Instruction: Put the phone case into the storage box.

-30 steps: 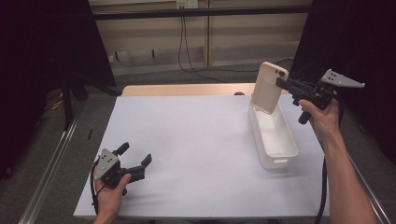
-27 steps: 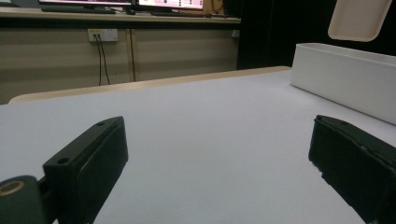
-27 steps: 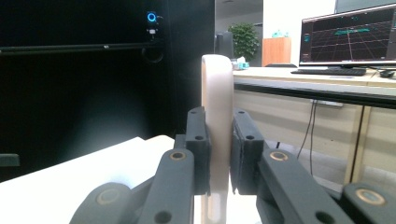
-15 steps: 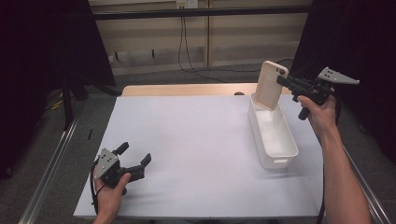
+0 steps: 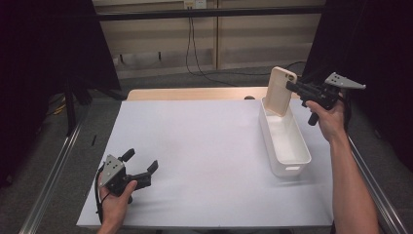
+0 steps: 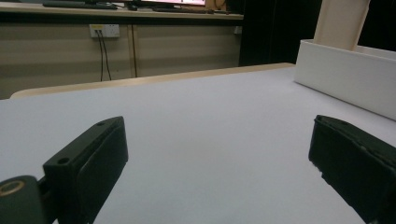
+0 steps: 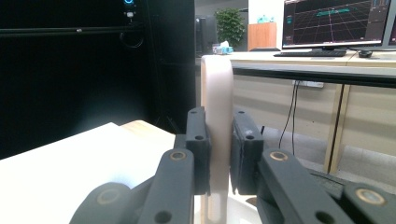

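A beige phone case (image 5: pixel 281 90) hangs upright over the far end of a white oblong bin (image 5: pixel 284 138), its lower end dipping just inside the rim. My right gripper (image 5: pixel 290 86) is shut on its upper edge; in the right gripper view the case (image 7: pixel 216 135) stands edge-on between the two black pads. My left gripper (image 5: pixel 140 163) rests low on the white table cover (image 5: pixel 204 146) at the near left, jaws open with nothing between them. From the left gripper view the bin (image 6: pixel 345 74) and the case (image 6: pixel 340 23) are at the far right.
A wooden table edge (image 5: pixel 190 93) runs behind the white cover. Dark curtains hang at both sides, and cables run down the back wall (image 5: pixel 192 44). A metal rail (image 5: pixel 53 170) borders the left side.
My right gripper has carried the phone case down and slightly toward the near side, so its lower end now sits in the bin's far end. The left gripper has stayed put.
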`<state>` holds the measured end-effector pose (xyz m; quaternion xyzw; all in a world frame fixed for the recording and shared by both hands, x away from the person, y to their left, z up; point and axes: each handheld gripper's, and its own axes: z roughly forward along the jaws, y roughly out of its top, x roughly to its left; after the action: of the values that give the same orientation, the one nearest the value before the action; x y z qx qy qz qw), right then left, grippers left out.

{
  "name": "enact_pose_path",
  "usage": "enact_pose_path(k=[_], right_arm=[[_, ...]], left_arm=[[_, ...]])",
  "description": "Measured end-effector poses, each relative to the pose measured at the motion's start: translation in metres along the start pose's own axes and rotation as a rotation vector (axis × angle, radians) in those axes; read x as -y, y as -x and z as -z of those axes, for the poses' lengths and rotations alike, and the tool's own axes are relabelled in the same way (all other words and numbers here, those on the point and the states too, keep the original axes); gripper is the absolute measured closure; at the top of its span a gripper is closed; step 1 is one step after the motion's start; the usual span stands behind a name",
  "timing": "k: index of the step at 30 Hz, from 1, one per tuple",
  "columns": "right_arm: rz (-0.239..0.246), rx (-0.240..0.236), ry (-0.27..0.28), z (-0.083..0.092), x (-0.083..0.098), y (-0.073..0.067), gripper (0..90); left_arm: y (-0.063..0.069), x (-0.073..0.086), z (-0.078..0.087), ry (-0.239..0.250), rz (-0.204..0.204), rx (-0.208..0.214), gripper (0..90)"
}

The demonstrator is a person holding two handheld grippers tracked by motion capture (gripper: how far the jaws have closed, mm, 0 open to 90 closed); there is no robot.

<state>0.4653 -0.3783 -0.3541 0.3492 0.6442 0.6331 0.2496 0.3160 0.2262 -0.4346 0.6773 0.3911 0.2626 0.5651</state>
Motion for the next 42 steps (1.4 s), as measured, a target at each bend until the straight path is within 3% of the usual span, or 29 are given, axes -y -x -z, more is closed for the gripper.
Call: enact_pose_path(k=[7,42], right_arm=[[0.005,0.018,-0.014,-0.006,0.011,0.007,80.4],[0.002,-0.001,-0.081,-0.023,0.044,0.016,80.4]], left_arm=[[-0.001,0.0,0.0,-0.001,0.0,-0.004,4.7],[-0.001,0.002,-0.001,-0.012,-0.003,-0.015,4.8]])
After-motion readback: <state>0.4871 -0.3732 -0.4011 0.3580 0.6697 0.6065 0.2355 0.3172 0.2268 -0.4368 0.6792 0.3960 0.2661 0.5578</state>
